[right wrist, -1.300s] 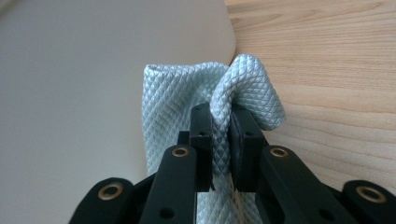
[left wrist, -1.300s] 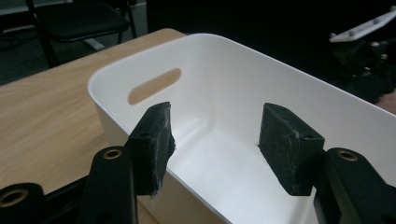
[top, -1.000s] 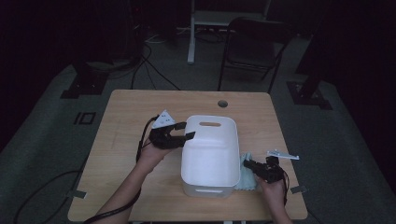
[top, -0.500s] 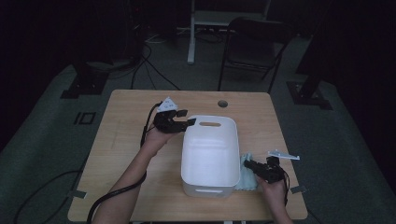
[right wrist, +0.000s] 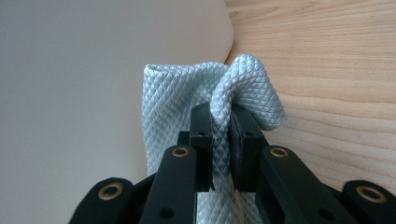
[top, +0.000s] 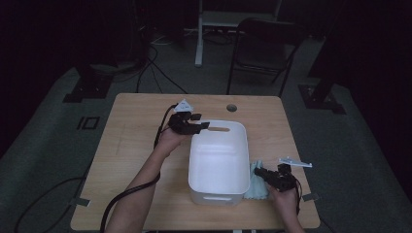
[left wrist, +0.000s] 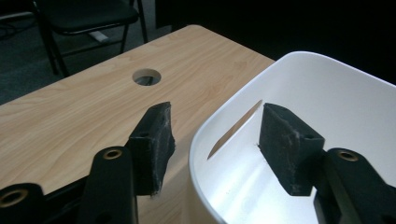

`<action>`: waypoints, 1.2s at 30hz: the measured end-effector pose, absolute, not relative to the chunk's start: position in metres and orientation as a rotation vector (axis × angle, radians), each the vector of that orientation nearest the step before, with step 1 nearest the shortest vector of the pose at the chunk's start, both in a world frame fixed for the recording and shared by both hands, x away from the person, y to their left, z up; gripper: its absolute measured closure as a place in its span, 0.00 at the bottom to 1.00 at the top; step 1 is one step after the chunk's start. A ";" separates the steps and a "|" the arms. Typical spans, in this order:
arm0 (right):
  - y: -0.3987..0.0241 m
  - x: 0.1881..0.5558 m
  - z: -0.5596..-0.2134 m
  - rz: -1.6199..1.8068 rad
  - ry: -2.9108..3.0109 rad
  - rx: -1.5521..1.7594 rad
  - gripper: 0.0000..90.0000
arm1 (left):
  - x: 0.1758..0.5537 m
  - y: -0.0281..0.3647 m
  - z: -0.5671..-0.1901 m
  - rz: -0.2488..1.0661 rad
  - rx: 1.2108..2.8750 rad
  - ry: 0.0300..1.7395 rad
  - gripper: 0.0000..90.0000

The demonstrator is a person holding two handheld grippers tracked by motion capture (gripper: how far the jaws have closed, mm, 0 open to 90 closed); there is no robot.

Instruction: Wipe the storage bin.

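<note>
A white plastic tub point(top: 218, 160) stands on the wooden table point(top: 136, 145). My left gripper point(top: 197, 127) is at the tub's far left corner. In the left gripper view it point(left wrist: 215, 140) is open, astride the tub's rim point(left wrist: 233, 107) beside the handle slot. One pad is outside the wall and one inside, and neither touches it. My right gripper point(top: 260, 172) rests by the tub's right side, shut on a fold of pale blue quilted cloth point(top: 256, 187). In the right gripper view the pinched cloth point(right wrist: 173, 93) lies against the tub wall point(right wrist: 93, 70), between the gripper's point(right wrist: 223, 140) pads.
A round cable hole point(top: 231, 108) is in the table beyond the tub, and it point(left wrist: 146, 76) also appears in the left gripper view. A black cable point(top: 121, 199) trails off the near left edge. A dark chair point(top: 265, 43) stands behind the table.
My left hand has moved away from me along the tub's left side to its far corner, and its jaws now straddle the rim. The right hand and cloth have stayed put.
</note>
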State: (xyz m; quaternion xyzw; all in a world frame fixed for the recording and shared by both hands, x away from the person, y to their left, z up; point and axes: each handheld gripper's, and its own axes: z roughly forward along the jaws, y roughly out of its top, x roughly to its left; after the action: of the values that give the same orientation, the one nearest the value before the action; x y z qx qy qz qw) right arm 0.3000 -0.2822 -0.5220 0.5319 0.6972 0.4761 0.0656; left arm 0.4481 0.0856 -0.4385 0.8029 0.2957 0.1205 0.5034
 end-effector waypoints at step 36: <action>-0.288 0.300 -0.522 1.444 2.077 1.633 0.90 | 0.443 0.097 -0.444 0.282 1.979 0.717 0.83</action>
State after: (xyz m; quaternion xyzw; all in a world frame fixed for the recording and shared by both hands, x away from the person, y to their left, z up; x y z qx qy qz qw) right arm 0.3000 -0.2877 -0.5218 0.5411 0.6884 0.4786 0.0654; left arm 0.4434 0.0973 -0.4442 0.8136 0.2950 0.1160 0.4874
